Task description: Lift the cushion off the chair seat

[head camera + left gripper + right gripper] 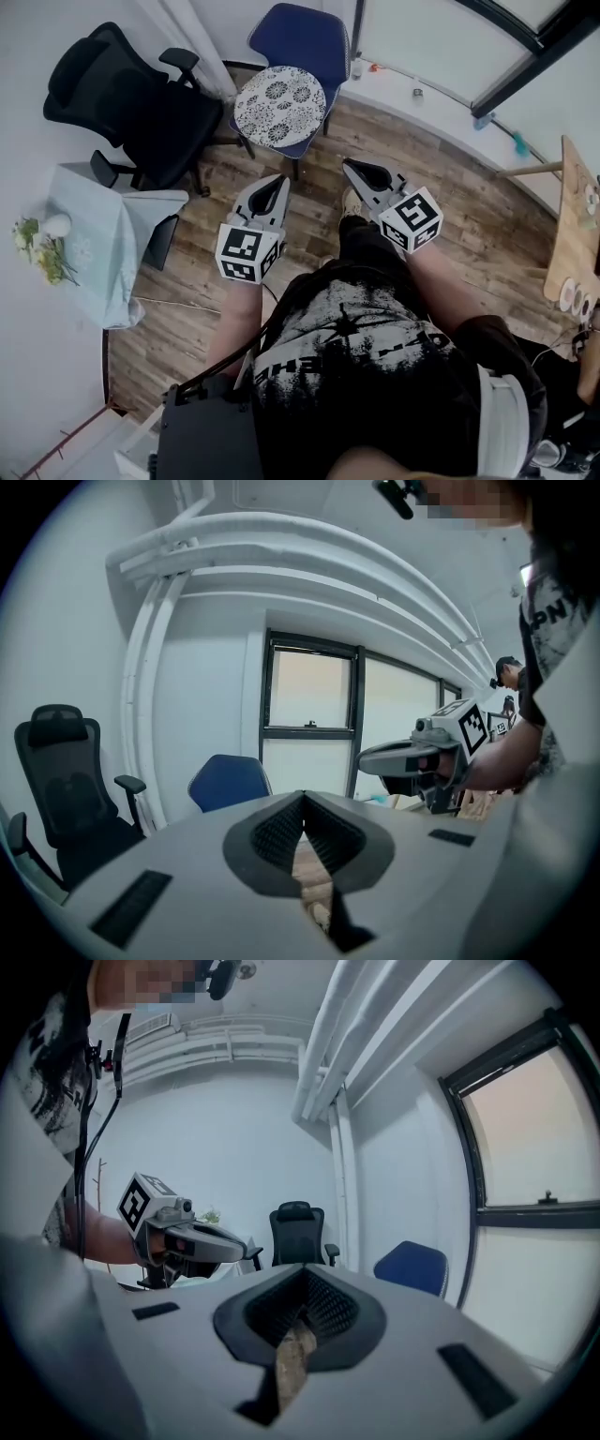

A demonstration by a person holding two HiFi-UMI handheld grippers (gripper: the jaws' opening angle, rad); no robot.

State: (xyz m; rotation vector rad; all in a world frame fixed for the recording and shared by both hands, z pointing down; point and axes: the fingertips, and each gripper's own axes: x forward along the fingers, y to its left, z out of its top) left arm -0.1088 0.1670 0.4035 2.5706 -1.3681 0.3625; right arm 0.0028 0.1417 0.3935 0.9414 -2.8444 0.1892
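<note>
A round white cushion (278, 105) with a dark floral print lies on the seat of a blue chair (305, 39) at the top of the head view. My left gripper (277, 179) and right gripper (349, 165) are held side by side over the wood floor. Both point toward the chair and stop short of it. Each is shut with nothing between its jaws. The left gripper view shows its jaws (302, 799) shut, the blue chair (228, 780) beyond them and the right gripper (375, 758) alongside. The right gripper view shows its jaws (305, 1274) shut and the blue chair (412, 1267). The cushion is hidden in both gripper views.
A black office chair (131, 94) stands left of the blue chair. A small table with a pale cloth (98, 239) and flowers (39, 248) is at the left wall. A wooden table edge (574, 234) is at the right. Windows run behind the chair.
</note>
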